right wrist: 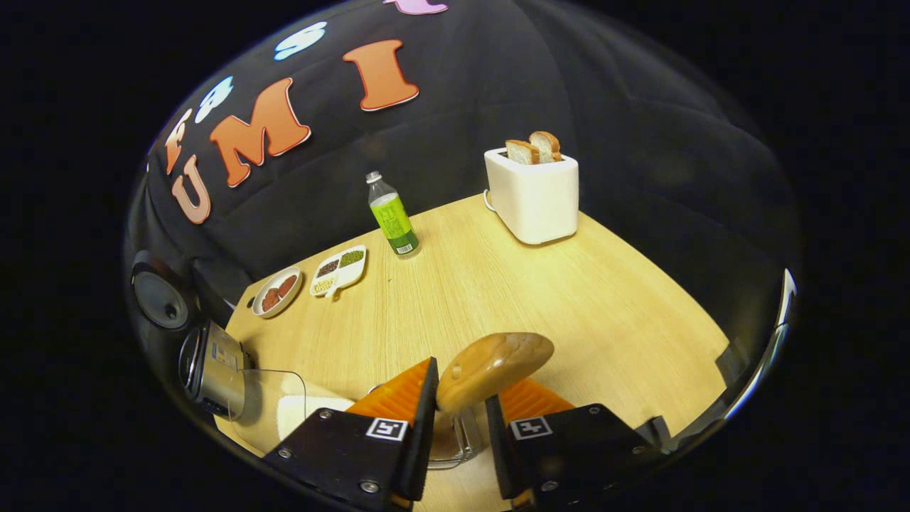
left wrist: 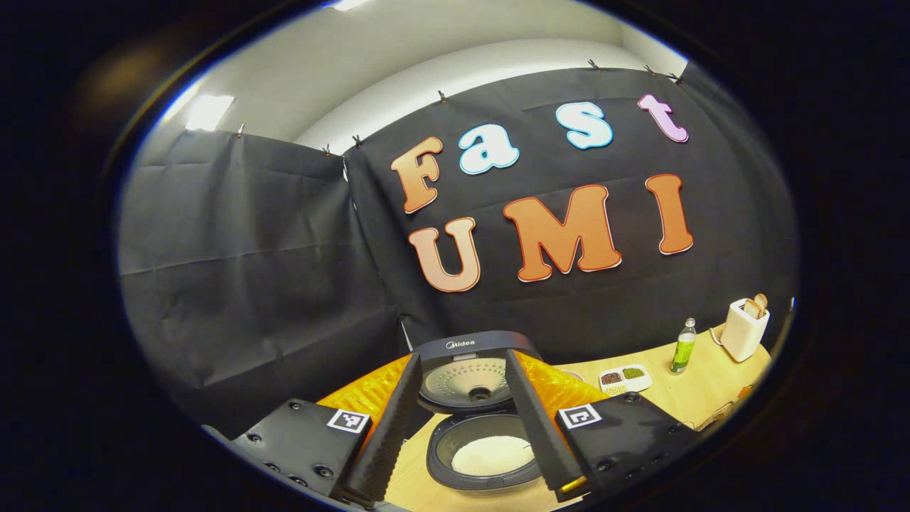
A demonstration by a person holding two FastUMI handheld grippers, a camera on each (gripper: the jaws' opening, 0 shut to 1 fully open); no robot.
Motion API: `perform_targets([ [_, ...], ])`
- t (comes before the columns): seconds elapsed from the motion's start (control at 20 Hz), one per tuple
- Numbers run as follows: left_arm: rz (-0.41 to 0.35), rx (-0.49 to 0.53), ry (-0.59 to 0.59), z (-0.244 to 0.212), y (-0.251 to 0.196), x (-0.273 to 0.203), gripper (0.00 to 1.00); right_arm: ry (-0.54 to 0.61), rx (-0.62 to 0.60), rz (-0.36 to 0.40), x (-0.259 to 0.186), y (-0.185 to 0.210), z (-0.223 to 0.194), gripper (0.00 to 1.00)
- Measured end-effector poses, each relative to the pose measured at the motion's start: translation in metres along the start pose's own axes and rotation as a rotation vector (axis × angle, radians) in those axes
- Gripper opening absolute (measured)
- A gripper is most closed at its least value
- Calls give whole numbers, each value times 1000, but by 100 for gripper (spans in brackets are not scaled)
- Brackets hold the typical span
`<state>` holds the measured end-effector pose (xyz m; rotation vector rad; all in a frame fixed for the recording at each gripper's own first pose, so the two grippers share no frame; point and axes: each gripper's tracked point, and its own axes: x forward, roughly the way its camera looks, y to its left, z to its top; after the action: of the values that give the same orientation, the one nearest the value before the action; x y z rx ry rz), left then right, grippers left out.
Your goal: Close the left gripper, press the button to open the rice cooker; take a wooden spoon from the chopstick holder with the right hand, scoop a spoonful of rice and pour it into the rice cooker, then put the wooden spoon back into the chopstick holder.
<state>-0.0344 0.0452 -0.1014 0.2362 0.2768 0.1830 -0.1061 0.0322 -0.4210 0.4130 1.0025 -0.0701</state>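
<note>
Rice cooker (left wrist: 475,398) taken as landmark; lid up, inner side of lid (left wrist: 471,380) facing out, pot (left wrist: 490,455) below it holding a white bed of rice

Left claw (left wrist: 462,434) hanging just in front of and above the cooker, fingers spread wide apart, open pot seen between them, nothing gripped

Right of the cooker on the light wood worktop (left wrist: 704,384): small divided dish (left wrist: 624,377) of grains, then a bottle with green label (left wrist: 683,346), then a white toaster (left wrist: 743,328) with bread slices sticking up, farthest from the cooker

Right gripper view: cooker at far left edge (right wrist: 213,370), silver side and dark raised lid (right wrist: 160,299) visible, partly cut off

Right claw (right wrist: 458,441) well to the right of the cooker, fingers clamped on the handle of the wooden spoon (right wrist: 494,370); bowl of spoon rising above the fingertips, tilted; contents of bowl not discernible

Wire rim of chopstick holder (right wrist: 455,448) just below and between the fingers, mostly hidden; whether spoon handle is inside it, cannot tell

Clear container (right wrist: 274,405) with white contents just beside the cooker, between cooker and right claw

Beyond the cooker toward the wall: round dish (right wrist: 276,291) with reddish bits, divided dish (right wrist: 339,269) beside it, bottle (right wrist: 392,215) upright, toaster (right wrist: 533,195) furthest off
</note>
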Motion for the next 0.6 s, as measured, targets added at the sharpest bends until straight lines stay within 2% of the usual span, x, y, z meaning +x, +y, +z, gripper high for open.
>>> perform_targets([
  [0.05, 4, 4, -3, -1, 1, 0, 73, 7, 6, 3, 5, 2, -4, 32],
  [0.25, 6, 10, -12, 2, 3, 0, 72, -6, 36, 4, 8, 7, -2, 24],
  [0.3, 4, 8, -13, 2, 2, 1, 73, -4, 55, 14, 5, 10, -3, 26],
  [0.35, 2, 4, -15, 0, 1, 2, 73, 7, 58, 14, 4, 11, -5, 17],
  [0.4, -1, -1, -16, 0, 1, 2, 73, 14, 57, 14, 2, 11, -7, 16],
  [0.45, -5, -8, -15, -2, 0, 4, 82, 15, 49, 13, 0, 13, -6, 14],
  [0.5, -8, -15, -15, -4, 0, 5, 73, 2, 42, 10, -4, 13, -2, 13],
  [0.6, -11, -27, -11, -8, 2, 9, 73, -25, 31, 11, -13, 19, 9, 12],
])
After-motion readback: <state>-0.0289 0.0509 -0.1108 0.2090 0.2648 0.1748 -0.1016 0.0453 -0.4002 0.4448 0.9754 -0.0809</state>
